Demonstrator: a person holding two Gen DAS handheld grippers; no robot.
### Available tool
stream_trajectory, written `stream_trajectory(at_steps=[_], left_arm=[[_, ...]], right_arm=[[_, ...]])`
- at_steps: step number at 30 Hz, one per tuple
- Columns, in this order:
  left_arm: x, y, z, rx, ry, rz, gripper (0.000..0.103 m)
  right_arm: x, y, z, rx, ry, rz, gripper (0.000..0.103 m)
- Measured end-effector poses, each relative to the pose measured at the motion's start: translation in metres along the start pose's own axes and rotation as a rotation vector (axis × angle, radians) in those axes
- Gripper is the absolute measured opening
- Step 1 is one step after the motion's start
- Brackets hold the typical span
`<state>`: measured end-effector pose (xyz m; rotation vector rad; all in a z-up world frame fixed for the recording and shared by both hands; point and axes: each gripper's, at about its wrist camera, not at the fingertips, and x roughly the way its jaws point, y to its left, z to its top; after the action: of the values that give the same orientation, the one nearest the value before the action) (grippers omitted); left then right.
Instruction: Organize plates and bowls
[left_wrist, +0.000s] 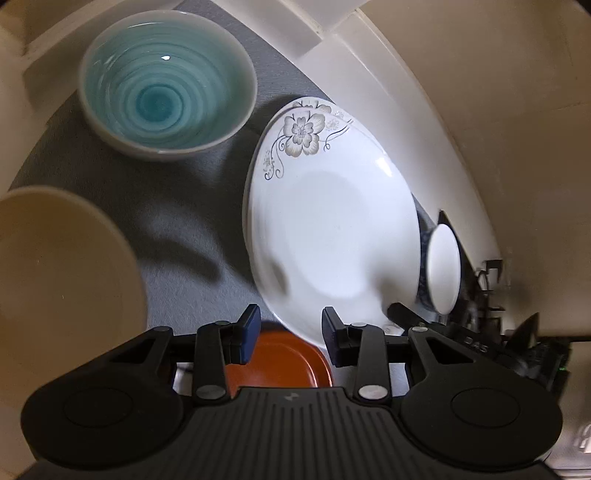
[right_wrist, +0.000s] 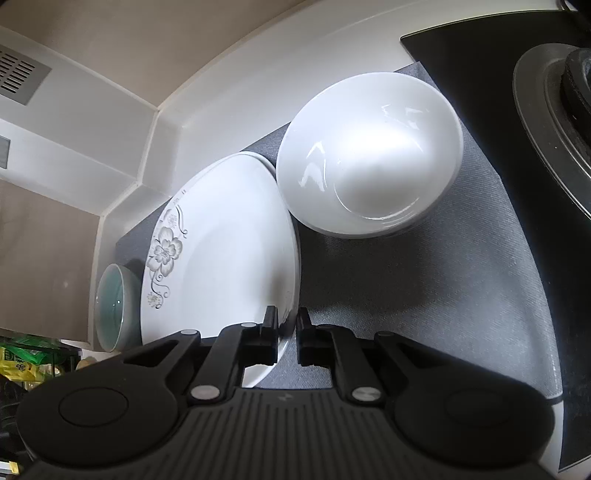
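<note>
A white floral plate (left_wrist: 332, 221) is held tilted above the grey mat (left_wrist: 177, 229); it also shows in the right wrist view (right_wrist: 229, 251). My right gripper (right_wrist: 287, 338) is shut on its rim. My left gripper (left_wrist: 290, 338) is open and empty, just above an orange plate (left_wrist: 280, 363) and near the floral plate's lower edge. A teal bowl (left_wrist: 168, 83) stands at the back left, and shows in the right wrist view (right_wrist: 110, 308). A white bowl (right_wrist: 369, 155) sits on the mat (right_wrist: 424, 277) to the right. A cream bowl (left_wrist: 59, 280) is at the left.
A white wall ledge (right_wrist: 207, 118) runs behind the mat. A black stove top (right_wrist: 491, 96) with a burner ring (right_wrist: 554, 122) lies to the right. A small blue-patterned bowl (left_wrist: 443, 269) shows past the floral plate. Green packets (right_wrist: 26, 360) lie at the lower left.
</note>
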<state>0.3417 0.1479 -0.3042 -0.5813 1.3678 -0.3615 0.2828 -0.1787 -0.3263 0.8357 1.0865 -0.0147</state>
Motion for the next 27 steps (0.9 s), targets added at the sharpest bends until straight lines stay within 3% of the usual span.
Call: stream_trajectory(at_steps=[10,15,21,22,23,25,27], left_arm=[[0.019,0.006,0.015,-0.011,-0.008,0.027,0.032],[0.015,0.012,0.018,-0.006,-0.017,0.033,0.03],[0.012,0.006,0.019,0.046,-0.027,0.067,0.03],[0.009,0.003,0.015,0.069,-0.027,0.071,0.03],[0.005,0.001,0.01,0.085,-0.031,0.078,0.034],[-0.004,-0.003,-0.007,0.123,-0.042,0.099,0.05],[-0.011,-0.007,-0.028,0.17,-0.061,0.124,0.07]], right_arm=[[0.014,0.004,0.006,-0.04,-0.006,-0.025,0.013],[-0.005,0.005,0.001,-0.069,-0.031,-0.022,0.015],[-0.002,0.006,0.006,-0.081,-0.024,-0.022,0.017],[-0.002,0.005,0.006,-0.083,-0.015,-0.013,0.028],[-0.003,0.004,0.004,-0.089,-0.009,0.0,0.048],[-0.012,0.001,-0.006,-0.125,0.0,0.012,0.071],[-0.02,-0.004,-0.021,-0.176,0.011,0.006,0.076]])
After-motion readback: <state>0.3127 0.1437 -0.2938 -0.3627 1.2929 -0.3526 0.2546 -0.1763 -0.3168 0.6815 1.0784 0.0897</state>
